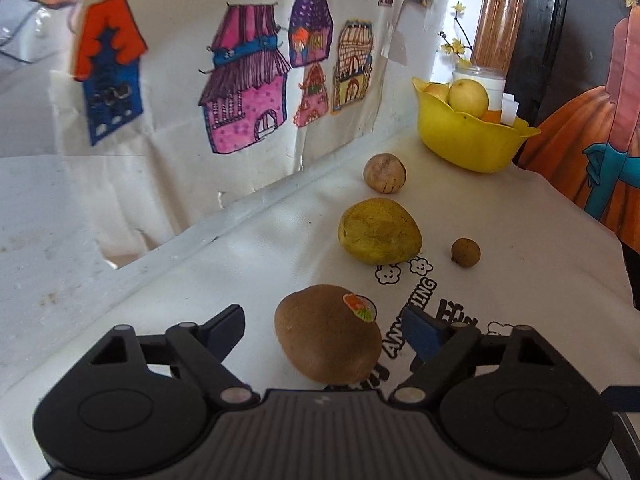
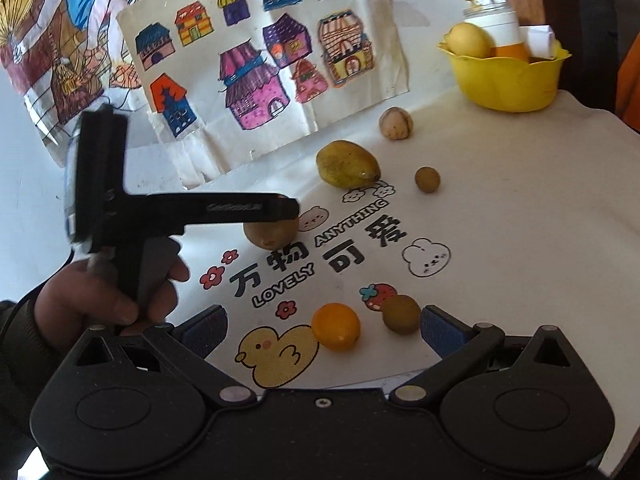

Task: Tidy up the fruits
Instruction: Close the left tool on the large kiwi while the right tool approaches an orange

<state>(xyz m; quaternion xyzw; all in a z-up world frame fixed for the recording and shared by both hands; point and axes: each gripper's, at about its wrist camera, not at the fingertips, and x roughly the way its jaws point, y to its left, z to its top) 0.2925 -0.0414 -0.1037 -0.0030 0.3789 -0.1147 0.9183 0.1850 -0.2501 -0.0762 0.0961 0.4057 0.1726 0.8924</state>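
the left gripper (image 1: 324, 330) sat low over the white printed cloth (image 1: 520, 280) with its fingers apart on either side of the kiwi (image 1: 328, 334); a gap showed on both sides, so neither pad pressed on the fruit. the kiwi lay on the cloth, a small sticker on its top, well short of the yellow bowl (image 1: 472, 140). between the kiwi and the bowl lay a yellow-green mango (image 1: 380, 230), and beyond that a pale round fruit (image 1: 385, 173) just in front of the bowl. a small brown fruit (image 1: 465, 253) lay beside the mango, on the side away from the wall. the bowl stood at the far corner of the cloth and held a pale yellow apple (image 1: 468, 97) and other fruit.

the right gripper (image 2: 324, 330) was the one farthest from the bowl, its fingers wide apart and clamped on nothing. an orange (image 2: 336, 326) and a brownish round fruit (image 2: 401, 314) lay on the cloth between its fingertips, the round one close to the right finger. a hand (image 2: 108, 292) gripped the left gripper's handle.
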